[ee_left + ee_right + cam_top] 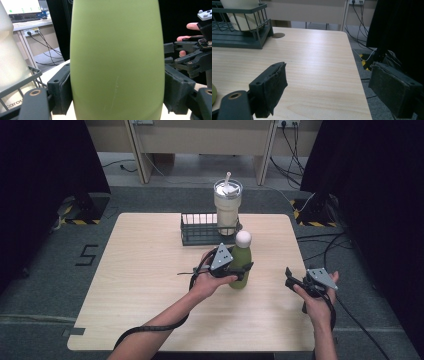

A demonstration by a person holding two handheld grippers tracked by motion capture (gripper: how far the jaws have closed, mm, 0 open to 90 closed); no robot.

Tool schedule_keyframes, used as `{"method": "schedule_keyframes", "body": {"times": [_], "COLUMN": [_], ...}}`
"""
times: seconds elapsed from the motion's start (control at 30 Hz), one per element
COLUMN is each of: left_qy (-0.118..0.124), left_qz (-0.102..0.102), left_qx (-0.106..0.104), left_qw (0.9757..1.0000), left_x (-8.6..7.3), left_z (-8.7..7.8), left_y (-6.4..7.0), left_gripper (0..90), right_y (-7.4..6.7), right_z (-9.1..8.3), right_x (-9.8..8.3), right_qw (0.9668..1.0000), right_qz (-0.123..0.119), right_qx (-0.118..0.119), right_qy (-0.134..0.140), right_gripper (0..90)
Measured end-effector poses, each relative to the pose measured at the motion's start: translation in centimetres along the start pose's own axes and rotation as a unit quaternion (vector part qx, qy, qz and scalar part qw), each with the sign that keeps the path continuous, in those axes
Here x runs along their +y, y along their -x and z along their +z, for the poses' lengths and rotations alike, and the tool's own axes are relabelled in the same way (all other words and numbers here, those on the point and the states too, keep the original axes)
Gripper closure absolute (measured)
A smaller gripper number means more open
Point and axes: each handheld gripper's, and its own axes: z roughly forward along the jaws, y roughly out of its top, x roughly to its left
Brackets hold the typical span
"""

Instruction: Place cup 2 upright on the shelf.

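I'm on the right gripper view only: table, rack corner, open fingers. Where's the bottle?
Observer: The green bottle stands upright mid-table, in front of the rack.
Operator: Left gripper on it?
Observer: Yes, the left gripper is shut on the bottle's body; one pad presses each side.
Operator: What's that pale thing in the rack?
Observer: A tall cream tumbler with a lid and straw, at the rack's right end.
Operator: And my gripper?
Observer: The right gripper is to the right of the bottle, near the table edge, apart from it, holding nothing.
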Motion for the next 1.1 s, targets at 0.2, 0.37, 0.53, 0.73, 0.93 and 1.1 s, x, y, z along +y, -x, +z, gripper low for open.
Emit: {"method": "schedule_keyframes", "body": {"times": [0.2,0.37,0.53,0.73,0.93,1.1], "left_qy": [0.001,0.004,0.006,0.012,0.016,0.017], "left_qz": [0.002,0.007,0.006,0.004,0.011,0.012], "left_qx": [0.001,0.005,0.010,0.015,0.026,0.038], "left_qw": [1.0000,1.0000,0.9999,0.9998,0.9995,0.9990], "left_x": [0.1,0.5,0.8,1.4,1.9,2.2], "left_z": [-0.2,-0.6,-1.1,-2.1,-2.9,-3.6], "left_y": [0.0,-0.2,-0.5,-1.2,-1.8,-2.4], "left_gripper": [22.7,22.7,22.7,22.7,22.8,22.8], "right_y": [0.0,0.0,-0.1,-0.2,-0.2,-0.2], "right_z": [0.0,0.0,0.0,0.0,0.1,0.0], "right_x": [0.0,0.0,0.0,0.1,0.1,0.2], "right_qw": [1.0000,1.0000,1.0000,1.0000,1.0000,1.0000], "right_qz": [0.001,0.002,0.002,0.005,0.004,0.005], "right_qx": [-0.001,0.000,-0.001,0.000,0.001,0.002], "right_qy": [0.001,0.001,0.000,0.000,0.002,0.004], "right_gripper": [14.6,14.6,14.6,14.7,14.6,14.7]}}
